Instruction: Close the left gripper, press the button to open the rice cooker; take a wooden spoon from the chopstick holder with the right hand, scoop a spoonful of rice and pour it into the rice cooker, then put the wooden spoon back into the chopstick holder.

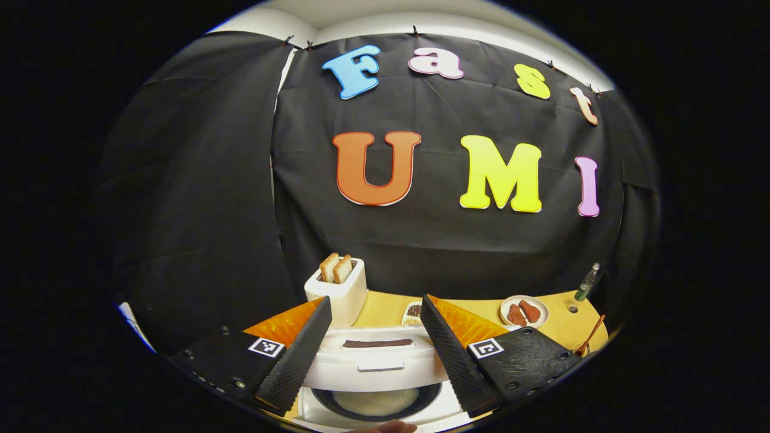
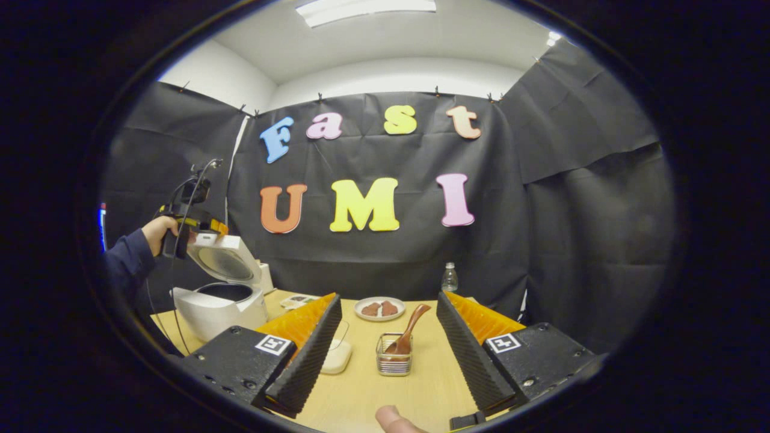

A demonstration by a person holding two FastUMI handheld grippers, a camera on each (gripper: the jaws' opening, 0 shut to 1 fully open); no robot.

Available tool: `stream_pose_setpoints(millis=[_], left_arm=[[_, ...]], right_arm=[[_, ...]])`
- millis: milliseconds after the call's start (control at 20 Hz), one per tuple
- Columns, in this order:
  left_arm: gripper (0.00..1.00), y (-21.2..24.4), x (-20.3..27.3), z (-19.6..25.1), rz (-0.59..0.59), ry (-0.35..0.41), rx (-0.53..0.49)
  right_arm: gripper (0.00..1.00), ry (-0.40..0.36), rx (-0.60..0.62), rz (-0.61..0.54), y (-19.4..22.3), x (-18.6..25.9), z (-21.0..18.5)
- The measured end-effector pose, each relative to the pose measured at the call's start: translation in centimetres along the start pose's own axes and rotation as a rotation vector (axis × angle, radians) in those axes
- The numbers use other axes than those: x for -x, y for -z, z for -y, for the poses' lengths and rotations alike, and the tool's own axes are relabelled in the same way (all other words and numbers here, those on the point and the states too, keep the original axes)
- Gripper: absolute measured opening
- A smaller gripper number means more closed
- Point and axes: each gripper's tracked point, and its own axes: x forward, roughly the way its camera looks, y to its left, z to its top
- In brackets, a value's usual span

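Holding my left gripper (image 1: 374,337) above the white rice cooker with its hinged lid (image 2: 219,288), I had its black ridged fingers spread apart, not together as the button press would have asked. The lid stood raised and tilted back, so I judged the opening step done; the left gripper sat high by the lid's top edge, out of the way of the dark inner pot. From that gripper's own view I looked down past the lid's front edge into the pot.

My right gripper (image 2: 388,349) also had its fingers wide apart and held nothing. I had it lined up so that the small wire-mesh chopstick holder (image 2: 394,361) fell between the two fingers, well ahead of their tips. The brown wooden spoon (image 2: 409,334) leaned in that holder, its handle slanting up and to the right, which offered a free length to pinch.

A clear shallow container of white rice (image 2: 337,355) lay just left of the holder on the pale wooden table (image 2: 421,385), close enough for a short scoop. Fetching the spoon looked like the step in hand.
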Motion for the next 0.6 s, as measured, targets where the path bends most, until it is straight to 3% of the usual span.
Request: stream_pose_setpoints(millis=[350, 600], left_arm=[[0.96, 7.8, 3.4, 0.3, -0.044, 0.057, 0.043], [0.97, 11.7, 4.1, 0.5, -0.107, 0.061, 0.016]], right_arm=[[0.99, -0.059, 0.033, 0.051, -1.5, 2.3, -3.7], [0.99, -0.044, 0.031, 0.11, -3.1, 4.8, -4.8]])
